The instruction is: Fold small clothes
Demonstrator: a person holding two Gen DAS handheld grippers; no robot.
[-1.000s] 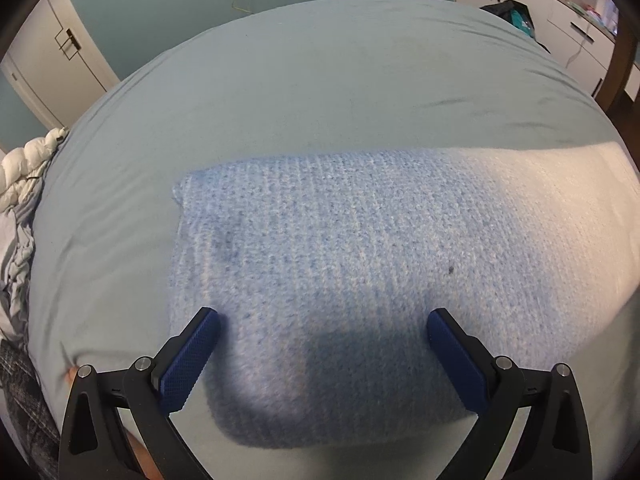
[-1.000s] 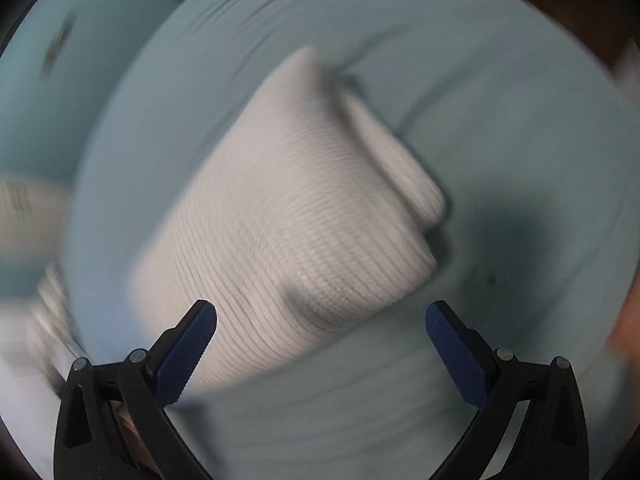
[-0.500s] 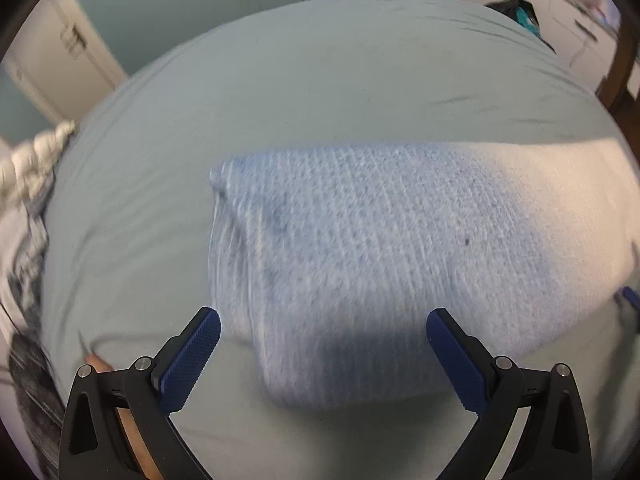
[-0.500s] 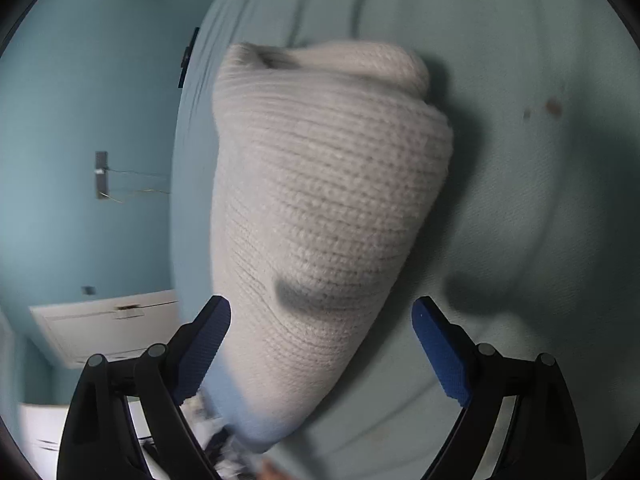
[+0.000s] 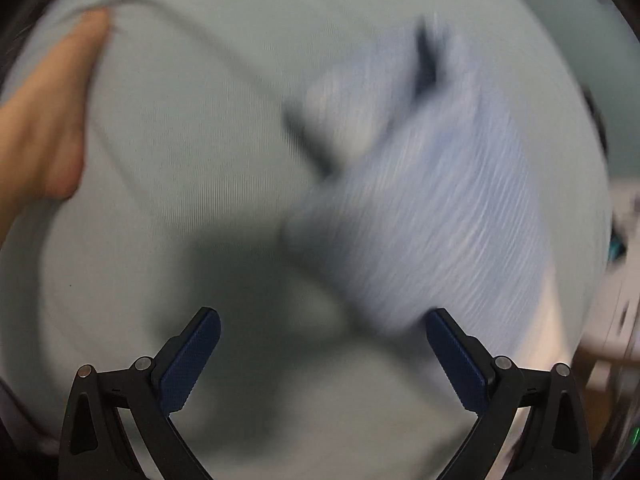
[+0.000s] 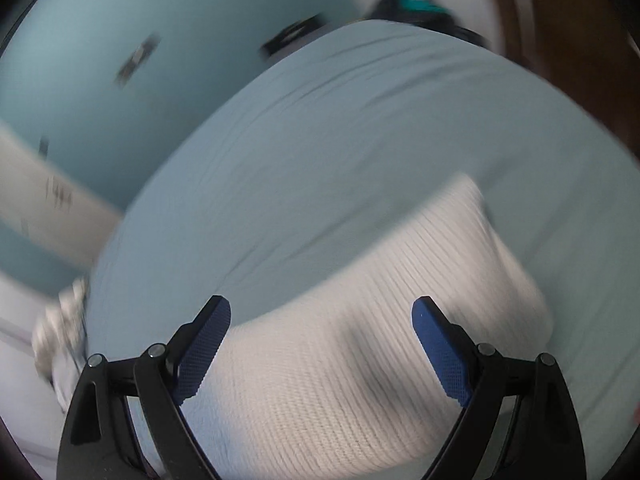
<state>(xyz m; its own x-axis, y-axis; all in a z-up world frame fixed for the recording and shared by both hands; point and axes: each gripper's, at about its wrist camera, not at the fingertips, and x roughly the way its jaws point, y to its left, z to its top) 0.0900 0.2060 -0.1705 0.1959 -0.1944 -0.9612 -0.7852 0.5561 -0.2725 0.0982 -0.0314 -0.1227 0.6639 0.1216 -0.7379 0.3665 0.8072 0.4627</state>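
A folded pale knit garment (image 5: 432, 200) lies on the light blue bed sheet (image 5: 180, 120). It looks blurred in the left wrist view and sits up and to the right of my left gripper (image 5: 322, 356), which is open and empty. In the right wrist view the same knit garment (image 6: 360, 352) looks white and lies directly under and between the fingers of my right gripper (image 6: 322, 344), which is open and holds nothing. A dark shape (image 5: 426, 60), too blurred to identify, crosses the garment's far part.
A bare foot (image 5: 44, 120) rests on the sheet at the left in the left wrist view. In the right wrist view a teal wall (image 6: 120, 60) stands behind the bed, a braided white item (image 6: 60, 320) lies at the bed's left edge, and brown wood (image 6: 560, 40) shows at the right.
Both cameras have swung quickly and the views are blurred. The left gripper has turned away so the garment sits to its right. The right gripper has come down over the garment.
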